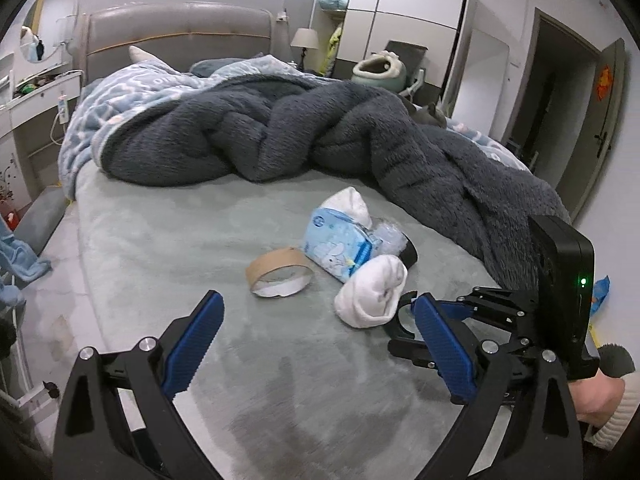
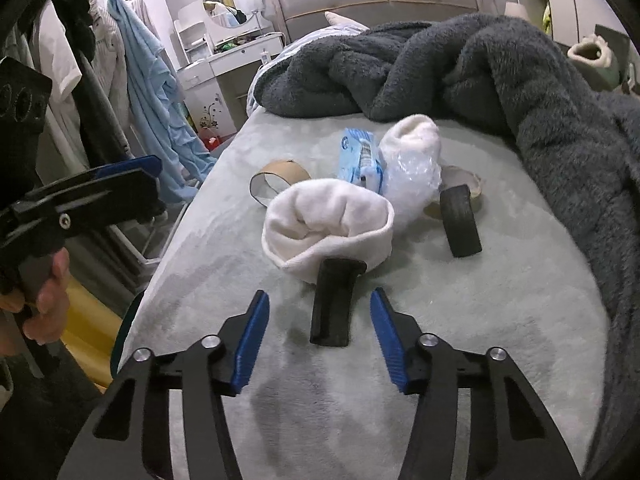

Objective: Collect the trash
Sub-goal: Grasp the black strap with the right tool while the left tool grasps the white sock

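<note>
Litter lies on the grey-green bed sheet (image 1: 168,240): a cardboard tape ring (image 1: 279,272), a blue tissue pack (image 1: 340,249), a clear plastic bag (image 2: 412,170) and a curved black strip (image 2: 334,304) with its far loop (image 2: 462,220). Two rolled white socks (image 1: 372,294) (image 2: 328,224) lie among them. My left gripper (image 1: 318,344) is open, short of the ring and sock. My right gripper (image 2: 318,340) is open, its blue fingers on either side of the near end of the black strip, apart from it.
A dark fluffy blanket (image 1: 320,136) is heaped across the back and right of the bed. Clothes hang on a rack (image 2: 132,92) left of the bed. A white dresser (image 2: 224,68) stands by the headboard. A wardrobe (image 1: 400,20) and a door (image 1: 560,112) are at the far right.
</note>
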`<act>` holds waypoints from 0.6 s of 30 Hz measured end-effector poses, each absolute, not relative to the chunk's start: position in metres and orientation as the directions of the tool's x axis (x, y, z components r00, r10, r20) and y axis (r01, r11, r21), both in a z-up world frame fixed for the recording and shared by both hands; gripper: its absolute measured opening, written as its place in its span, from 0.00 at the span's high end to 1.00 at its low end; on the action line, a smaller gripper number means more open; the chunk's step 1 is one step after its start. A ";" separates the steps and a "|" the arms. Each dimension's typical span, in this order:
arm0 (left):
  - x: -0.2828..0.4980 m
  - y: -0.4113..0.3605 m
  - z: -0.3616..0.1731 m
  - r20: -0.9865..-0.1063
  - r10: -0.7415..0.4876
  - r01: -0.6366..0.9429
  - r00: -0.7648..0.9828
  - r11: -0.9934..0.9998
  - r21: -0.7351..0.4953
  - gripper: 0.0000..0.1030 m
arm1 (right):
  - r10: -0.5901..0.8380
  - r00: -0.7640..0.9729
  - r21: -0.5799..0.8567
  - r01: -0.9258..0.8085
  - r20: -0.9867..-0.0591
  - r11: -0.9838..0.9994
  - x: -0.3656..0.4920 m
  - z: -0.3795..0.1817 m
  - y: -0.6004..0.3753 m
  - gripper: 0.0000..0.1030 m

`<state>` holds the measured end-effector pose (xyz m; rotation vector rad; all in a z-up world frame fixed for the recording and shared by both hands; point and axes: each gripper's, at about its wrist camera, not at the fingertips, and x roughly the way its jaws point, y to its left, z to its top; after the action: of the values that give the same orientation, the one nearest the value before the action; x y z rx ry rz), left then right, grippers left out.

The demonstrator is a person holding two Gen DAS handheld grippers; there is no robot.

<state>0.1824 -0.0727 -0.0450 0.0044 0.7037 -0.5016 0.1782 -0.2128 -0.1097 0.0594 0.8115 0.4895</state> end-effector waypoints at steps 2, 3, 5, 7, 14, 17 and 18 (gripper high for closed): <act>0.186 -0.078 -0.048 -0.624 -0.447 0.453 0.641 0.877 -0.163 0.07 | 0.454 0.574 0.246 -0.404 -0.682 0.881 0.180 -0.113 -0.212 0.56; 0.187 -0.080 -0.049 -0.626 -0.451 0.457 0.636 0.874 -0.165 0.07 | 0.459 0.568 0.251 -0.408 -0.683 0.878 0.180 -0.115 -0.212 0.59; 0.191 -0.085 -0.053 -0.630 -0.455 0.465 0.629 0.870 -0.164 0.08 | 0.467 0.560 0.263 -0.408 -0.684 0.874 0.183 -0.117 -0.212 0.62; 0.195 -0.090 -0.056 -0.637 -0.455 0.472 0.622 0.867 -0.159 0.12 | 0.477 0.555 0.275 -0.409 -0.682 0.870 0.186 -0.119 -0.213 0.65; 0.209 -0.102 -0.070 -0.658 -0.467 0.481 0.591 0.859 -0.177 0.17 | 0.513 0.539 0.333 -0.400 -0.668 0.854 0.191 -0.123 -0.221 0.81; 0.212 -0.110 -0.074 -0.663 -0.478 0.493 0.577 0.850 -0.184 0.19 | 0.527 0.538 0.347 -0.406 -0.658 0.846 0.189 -0.120 -0.224 0.81; 0.212 -0.111 -0.075 -0.665 -0.478 0.495 0.574 0.849 -0.184 0.19 | 0.529 0.537 0.347 -0.408 -0.657 0.845 0.188 -0.119 -0.225 0.81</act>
<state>0.2124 -0.1113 -0.0752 0.0231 0.7719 -0.5700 0.1875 -0.2247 -0.1188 0.1586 0.8341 0.5603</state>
